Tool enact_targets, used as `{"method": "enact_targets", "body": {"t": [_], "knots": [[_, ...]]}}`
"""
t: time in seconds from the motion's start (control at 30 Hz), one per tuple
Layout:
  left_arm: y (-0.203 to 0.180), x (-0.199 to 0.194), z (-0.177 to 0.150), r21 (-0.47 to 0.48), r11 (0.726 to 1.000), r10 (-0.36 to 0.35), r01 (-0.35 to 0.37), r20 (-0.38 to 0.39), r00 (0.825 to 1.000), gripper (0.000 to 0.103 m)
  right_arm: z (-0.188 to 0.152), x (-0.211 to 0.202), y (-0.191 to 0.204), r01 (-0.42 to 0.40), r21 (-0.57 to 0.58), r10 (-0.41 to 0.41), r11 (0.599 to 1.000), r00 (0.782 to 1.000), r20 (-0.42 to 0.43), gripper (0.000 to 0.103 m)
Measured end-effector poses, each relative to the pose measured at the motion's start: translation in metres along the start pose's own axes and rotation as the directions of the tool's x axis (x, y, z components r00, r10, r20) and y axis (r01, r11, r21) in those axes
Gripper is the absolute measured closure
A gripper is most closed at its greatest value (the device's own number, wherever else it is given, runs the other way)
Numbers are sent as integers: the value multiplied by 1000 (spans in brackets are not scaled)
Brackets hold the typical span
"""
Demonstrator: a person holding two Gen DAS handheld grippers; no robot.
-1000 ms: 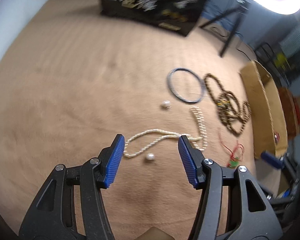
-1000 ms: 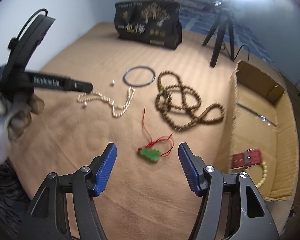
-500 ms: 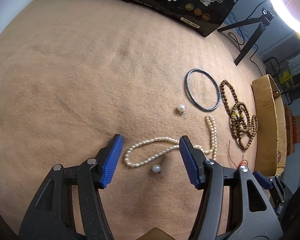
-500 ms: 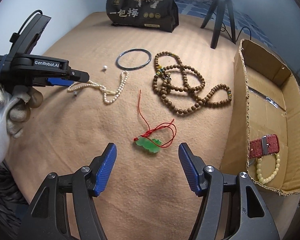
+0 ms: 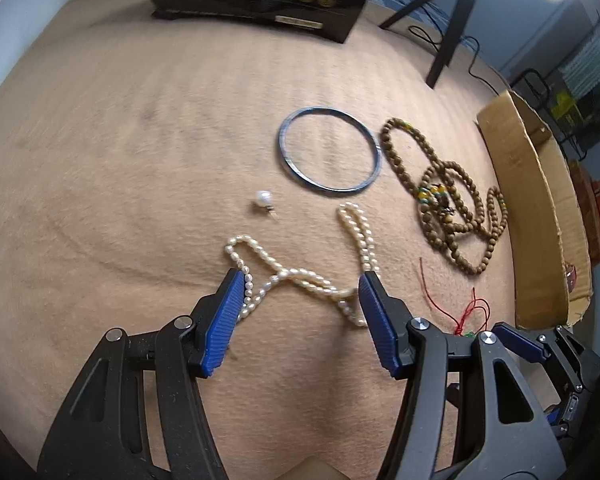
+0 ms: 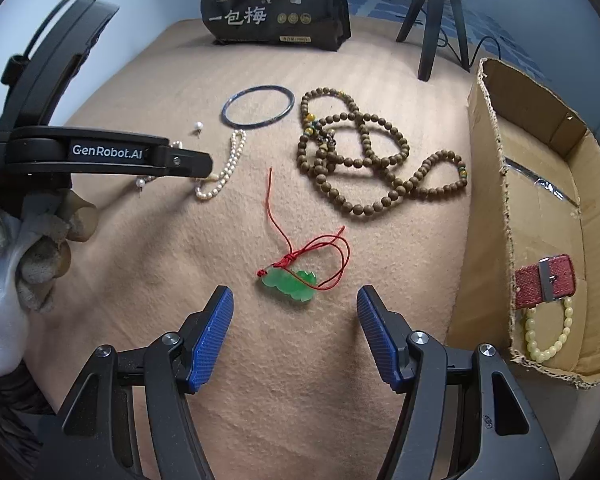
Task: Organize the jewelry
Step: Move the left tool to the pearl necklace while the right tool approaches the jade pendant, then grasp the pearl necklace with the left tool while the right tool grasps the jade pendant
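- The left hand-held gripper (image 5: 300, 276) is wide apart, low over the pearl necklace (image 5: 300, 276) on the tabletop (image 5: 140, 160).
- The right hand-held gripper (image 6: 295, 294) is apart too, just before the green pendant (image 6: 290, 282).

One pearl necklace (image 5: 300, 276), two loose pearls (image 5: 263, 199), one bangle (image 5: 329, 149), one wooden bead string (image 6: 364, 152), one jade pendant (image 6: 290, 283), one red strap (image 6: 544, 282), one pale bead bracelet (image 6: 546, 336).

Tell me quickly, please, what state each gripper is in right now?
Left gripper: open, straddling the pearl necklace.
Right gripper: open, holding nothing.
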State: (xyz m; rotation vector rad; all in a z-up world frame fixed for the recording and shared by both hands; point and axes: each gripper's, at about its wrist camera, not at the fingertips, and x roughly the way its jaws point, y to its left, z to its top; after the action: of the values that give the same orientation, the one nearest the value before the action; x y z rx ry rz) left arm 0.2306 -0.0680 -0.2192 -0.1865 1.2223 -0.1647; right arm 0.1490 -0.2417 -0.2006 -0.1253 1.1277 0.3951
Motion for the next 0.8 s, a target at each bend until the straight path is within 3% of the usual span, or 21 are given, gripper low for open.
{"method": "enact_targets", "body": {"t": [0.37, 0.5, 0.57, 0.6, 0.63, 0.8], "knots": [[-19, 8, -2, 91, 991, 99, -103, 45, 994, 46, 5, 12, -1, 25, 11, -25, 1000, 1000, -2, 39], [-20, 7, -2, 117, 985, 118, -125, 65, 991, 66, 6, 15, 2, 41, -2, -41, 999, 999, -11, 46], [-17, 6, -1, 116, 986, 116, -124, 71, 991, 77, 7, 17, 2, 52, -12, -53, 999, 998, -19, 66], [-16, 6, -1, 115, 986, 114, -122, 75, 991, 86, 8, 17, 2, 45, -12, -45, 999, 999, -19, 70], [-15, 5, 0, 113, 986, 112, -120, 77, 991, 88, 8, 17, 2, 31, -8, -31, 1000, 999, -21, 76], [-6, -2, 1, 78, 994, 72, -77, 74, 995, 97, 9, 16, 1, 27, -2, -27, 1000, 1000, -16, 77]]}}
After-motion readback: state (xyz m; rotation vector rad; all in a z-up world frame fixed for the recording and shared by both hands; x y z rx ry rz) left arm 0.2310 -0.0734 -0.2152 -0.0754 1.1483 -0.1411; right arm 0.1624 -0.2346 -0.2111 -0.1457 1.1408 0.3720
